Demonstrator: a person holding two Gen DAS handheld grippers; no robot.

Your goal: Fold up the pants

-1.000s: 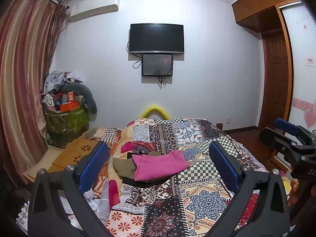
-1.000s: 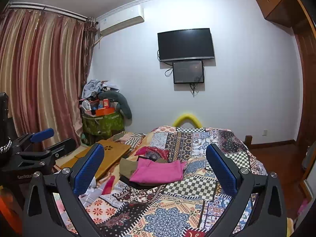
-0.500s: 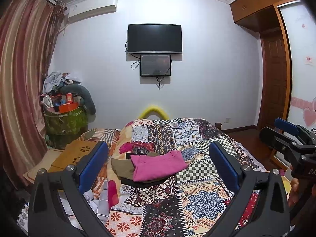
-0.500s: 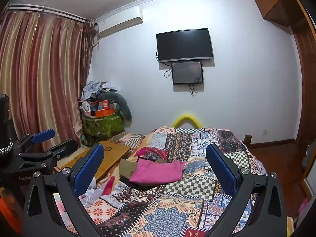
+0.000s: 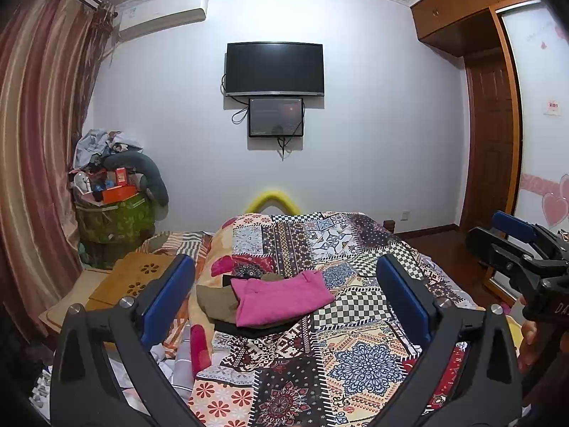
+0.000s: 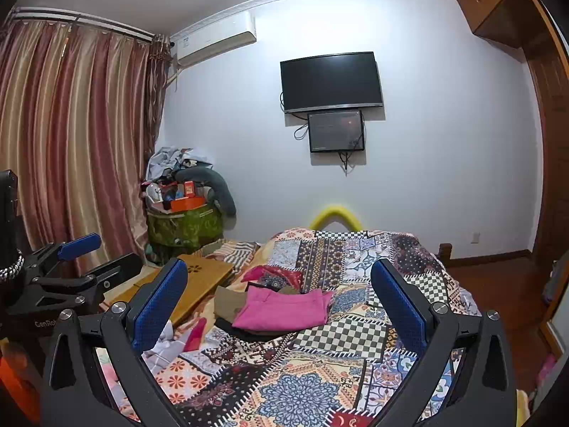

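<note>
Folded pink pants [image 5: 281,300] lie on top of a small stack of olive and dark garments [image 5: 217,300] in the middle of the patchwork bedspread [image 5: 355,352]. The stack also shows in the right wrist view [image 6: 284,307]. My left gripper [image 5: 284,302] is open and empty, held above the near part of the bed, well short of the stack. My right gripper [image 6: 279,307] is open and empty, level with the left one. The right gripper shows at the right edge of the left wrist view [image 5: 515,245]; the left gripper shows at the left of the right wrist view [image 6: 78,267].
A wooden lap desk [image 5: 131,281] lies left of the bed. A green bin piled with clutter [image 5: 113,213] stands in the corner by the curtain [image 5: 32,163]. A TV [image 5: 274,68] hangs on the far wall. A wardrobe and door [image 5: 494,149] are at the right.
Both views have shifted very slightly; the grippers stay open and the pants stack has not moved.
</note>
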